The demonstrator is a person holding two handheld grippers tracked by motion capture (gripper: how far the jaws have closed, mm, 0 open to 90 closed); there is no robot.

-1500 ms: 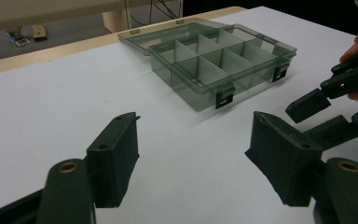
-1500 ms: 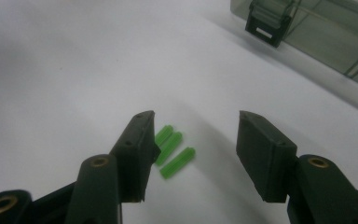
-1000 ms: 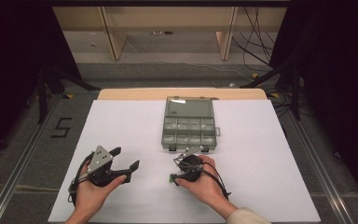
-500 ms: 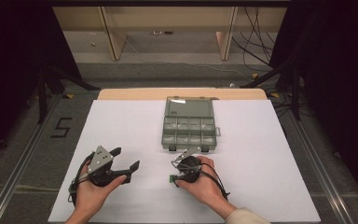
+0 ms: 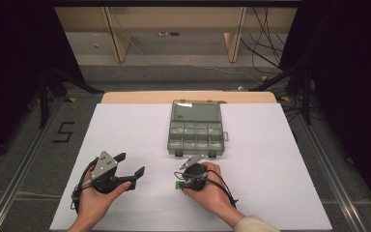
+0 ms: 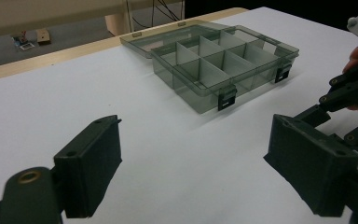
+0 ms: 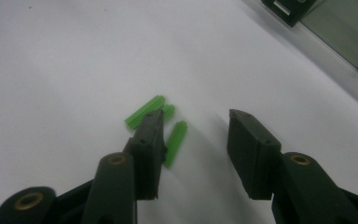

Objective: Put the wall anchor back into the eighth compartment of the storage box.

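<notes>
Hovering low over the white sheet (image 5: pixel 125 130), the right gripper (image 7: pixel 196 135) has its jaws partly apart with nothing between them. Two green plugs (image 7: pixel 161 123) lie on the sheet at the tip of one jaw, partly hidden behind it; the longer one (image 7: pixel 176 142) runs alongside that jaw's inner edge, and whether the jaw touches it cannot be told. In the high view these plugs show as a small green spot (image 5: pixel 178 185) just beside the right gripper (image 5: pixel 193 166), on the side away from the box and toward the left gripper.

A clear grey box (image 5: pixel 195 131) with a grid of compartments sits on the sheet beyond the right gripper, its lid (image 5: pixel 196 111) thrown back flat on the far side. Two black latches (image 6: pixel 227 98) hang on the box's near wall, and the right gripper's tip is close to that wall. From the left gripper view the compartments (image 6: pixel 223 56) look empty, though the far ones are hard to judge.

Beside the right gripper, well apart from the box, the left gripper (image 5: pixel 128 166) is held in a hand (image 5: pixel 94 203). Its jaws stand wide open, gripping nothing, with bare sheet between them. In its own view (image 6: pixel 191 172) the right gripper and a bit of the right hand (image 6: pixel 356 58) show near the box's latched wall.
</notes>
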